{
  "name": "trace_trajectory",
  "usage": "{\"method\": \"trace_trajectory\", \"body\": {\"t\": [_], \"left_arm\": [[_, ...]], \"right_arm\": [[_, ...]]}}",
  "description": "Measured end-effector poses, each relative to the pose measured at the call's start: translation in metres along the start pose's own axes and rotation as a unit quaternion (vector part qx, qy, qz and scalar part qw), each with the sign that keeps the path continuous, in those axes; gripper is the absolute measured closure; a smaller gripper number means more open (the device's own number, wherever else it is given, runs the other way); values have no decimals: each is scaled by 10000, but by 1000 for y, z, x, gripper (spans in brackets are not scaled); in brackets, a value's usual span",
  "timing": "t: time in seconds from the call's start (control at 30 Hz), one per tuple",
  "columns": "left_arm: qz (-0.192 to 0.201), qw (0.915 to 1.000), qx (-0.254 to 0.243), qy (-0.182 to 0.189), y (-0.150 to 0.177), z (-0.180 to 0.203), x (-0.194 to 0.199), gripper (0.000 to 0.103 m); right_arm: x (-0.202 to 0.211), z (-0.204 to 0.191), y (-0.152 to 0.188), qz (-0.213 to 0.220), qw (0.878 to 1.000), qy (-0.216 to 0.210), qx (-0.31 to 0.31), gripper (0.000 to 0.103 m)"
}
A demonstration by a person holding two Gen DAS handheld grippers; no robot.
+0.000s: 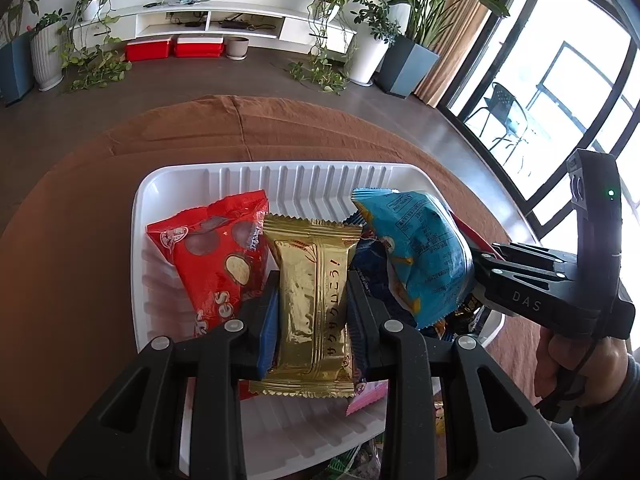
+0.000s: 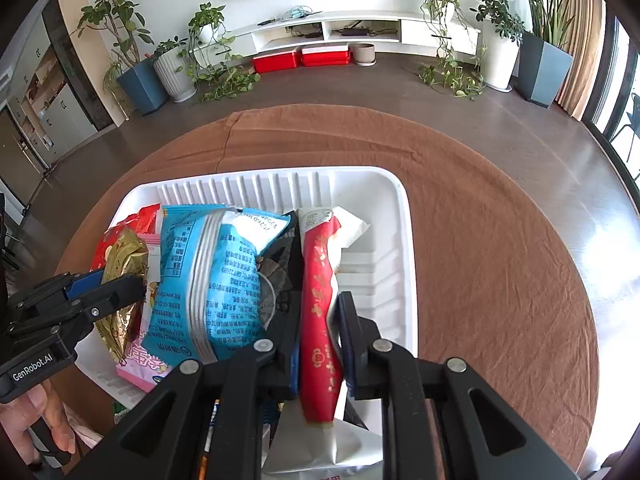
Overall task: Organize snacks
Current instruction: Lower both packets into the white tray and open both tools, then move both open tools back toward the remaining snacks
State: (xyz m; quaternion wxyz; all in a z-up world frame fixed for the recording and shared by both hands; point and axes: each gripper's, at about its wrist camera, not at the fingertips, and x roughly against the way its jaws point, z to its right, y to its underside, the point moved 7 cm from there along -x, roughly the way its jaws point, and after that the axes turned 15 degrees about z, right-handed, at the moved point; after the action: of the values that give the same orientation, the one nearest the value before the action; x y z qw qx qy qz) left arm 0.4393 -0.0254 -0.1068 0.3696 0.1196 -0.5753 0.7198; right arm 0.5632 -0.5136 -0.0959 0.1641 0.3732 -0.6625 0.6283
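A white ribbed tray (image 1: 280,170) on a round brown-clothed table holds several snack packets. My left gripper (image 1: 314,284) is shut on a gold foil packet (image 1: 312,320), held upright over the tray's near half. To its left lies a red packet (image 1: 216,256), and to its right a puffy blue packet (image 1: 416,248). In the right wrist view my right gripper (image 2: 320,304) is shut on a long red-and-white packet (image 2: 320,320), just right of the blue packet (image 2: 208,276) and inside the tray (image 2: 406,240). The left gripper (image 2: 116,282) shows there with the gold packet (image 2: 124,256).
A pink packet (image 2: 140,364) and a dark packet (image 2: 280,264) lie under the blue one. More wrappers sit by the tray's near edge (image 2: 332,448). The tray's right part is bare. The brown cloth (image 2: 500,260) spreads beyond it, and a hand (image 1: 576,364) holds the right gripper.
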Motion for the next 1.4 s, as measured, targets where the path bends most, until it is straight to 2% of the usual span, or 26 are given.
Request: {"method": "trace_trajectory", "body": {"t": [0.27,0.43,0.53,0.73,0.83,0.93,1.17,1.37,1.4], "left_arm": [[12,10000,-38,-26,0,0,-5,71],[10,9999,-83,87,0,3,-5,45],[19,9999,-109,91,-2,5,-5,39],[51,9999,-86,100,-2,5,1,36],[87,9999,-97,110,-2,5,7,29],[129,9998,-91,124,-2,6,15,29],[271,9994,-87,187,-6,10,32,28],[322,9992,-132,206,-6,15,44,19],[335,9992,-136,194,-6,15,47,15]], "right_arm": [[0,1,1,18,10000,7,2,83],[3,1,1,19,10000,7,33,81],[5,1,-1,50,10000,22,37,71],[12,1,-5,109,9999,24,34,67],[14,1,-6,134,9999,7,2,64],[17,0,-7,178,9998,-42,-72,59],[31,19,-13,390,9967,-265,-653,53],[43,29,-15,544,9940,-340,-884,53],[47,29,-15,579,9935,-361,-908,53]]}}
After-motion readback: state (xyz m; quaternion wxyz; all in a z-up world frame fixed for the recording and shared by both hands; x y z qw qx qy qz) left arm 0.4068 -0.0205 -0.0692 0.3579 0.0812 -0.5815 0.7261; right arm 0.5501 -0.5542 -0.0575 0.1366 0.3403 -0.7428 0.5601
